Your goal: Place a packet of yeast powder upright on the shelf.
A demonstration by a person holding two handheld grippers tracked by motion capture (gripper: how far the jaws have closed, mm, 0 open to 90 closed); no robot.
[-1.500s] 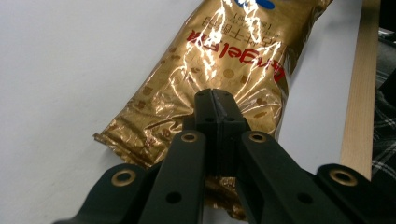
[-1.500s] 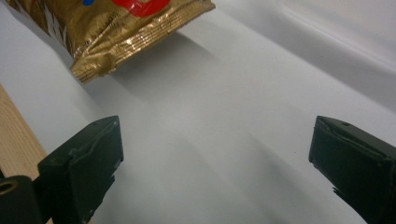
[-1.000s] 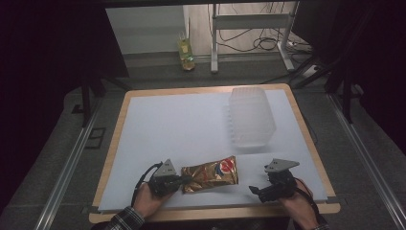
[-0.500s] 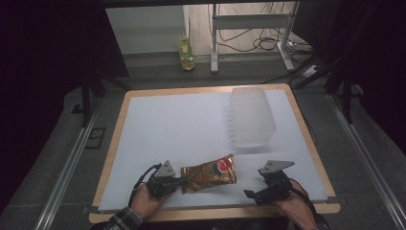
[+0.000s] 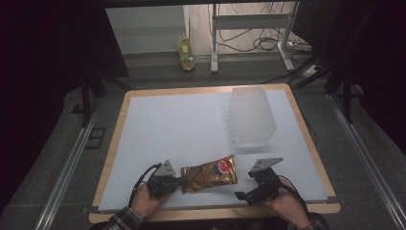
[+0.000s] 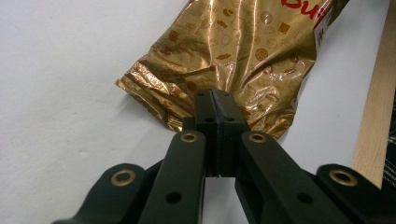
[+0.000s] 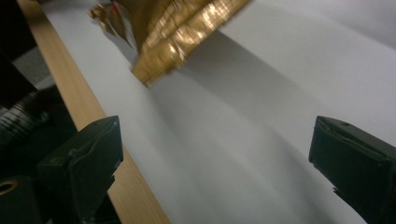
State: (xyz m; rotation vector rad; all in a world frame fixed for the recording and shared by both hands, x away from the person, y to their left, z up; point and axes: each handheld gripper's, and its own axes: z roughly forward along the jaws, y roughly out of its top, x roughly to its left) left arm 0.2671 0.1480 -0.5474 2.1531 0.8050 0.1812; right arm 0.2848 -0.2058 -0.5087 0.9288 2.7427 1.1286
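Gold foil snack bag (image 5: 209,173) lies near the table's (image 5: 191,124) front edge, pinched at one end by the left hand-held gripper (image 5: 178,182), while the right hand-held gripper (image 5: 241,195), jaws apart, seems poised to take the other end.

A white-topped table (image 5: 191,129) bears a gold snack bag (image 5: 209,173) and what looks like stacked clear containers (image 5: 251,117).

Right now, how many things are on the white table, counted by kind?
Crinkly gold foil snack bag: 1
Clear ribbed plastic tub: 1
Black hand-held grippers: 2, left gripper shut on the bag, right gripper open
Total: 4
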